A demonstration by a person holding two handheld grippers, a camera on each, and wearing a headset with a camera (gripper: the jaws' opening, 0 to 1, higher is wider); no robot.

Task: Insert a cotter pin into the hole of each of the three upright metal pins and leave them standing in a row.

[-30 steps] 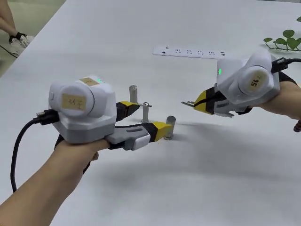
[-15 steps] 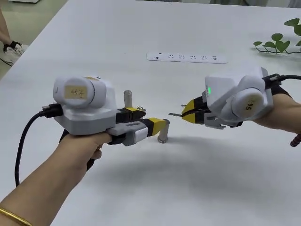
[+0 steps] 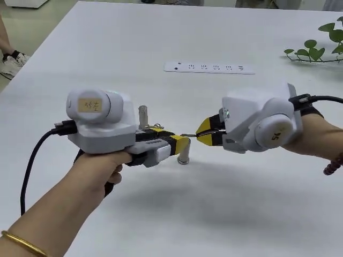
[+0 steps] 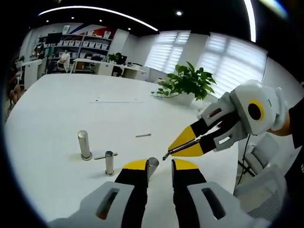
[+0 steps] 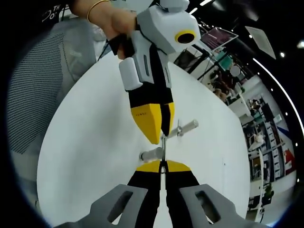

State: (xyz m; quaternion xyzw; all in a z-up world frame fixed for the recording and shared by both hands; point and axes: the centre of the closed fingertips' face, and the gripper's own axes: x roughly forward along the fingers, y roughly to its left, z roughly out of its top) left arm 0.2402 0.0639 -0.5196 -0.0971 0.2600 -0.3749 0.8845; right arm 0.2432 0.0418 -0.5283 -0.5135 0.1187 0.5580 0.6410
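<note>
Yellow-tipped, the right tool (image 3: 202, 134) now sits close in front of the left tool (image 3: 177, 137); in the frame of a second ago it hangs well apart to the right. Its jaws are pinched shut on a cotter pin (image 3: 188, 135), whose free end now lies just beside the left tool's near jaw. The left tool's jaws, spread wide a second ago, now stand closer together but remain parted. In the left gripper view the nearest metal pin (image 4: 153, 166) stands upright between them, against one jaw, with a strip of the surface (image 3: 241, 214) showing before the other. The middle metal pin (image 4: 109, 164) carries a second cotter pin (image 4: 99, 156) through it. The far metal pin (image 3: 143, 114) stands bare beside it, and a loose cotter pin (image 4: 143, 135) lies beyond. We have wide bare room in front and to the right. The power strip (image 3: 209, 67) and the plant (image 3: 316, 48) sit well back, and the surface's left edge is well apart from the tools.
</note>
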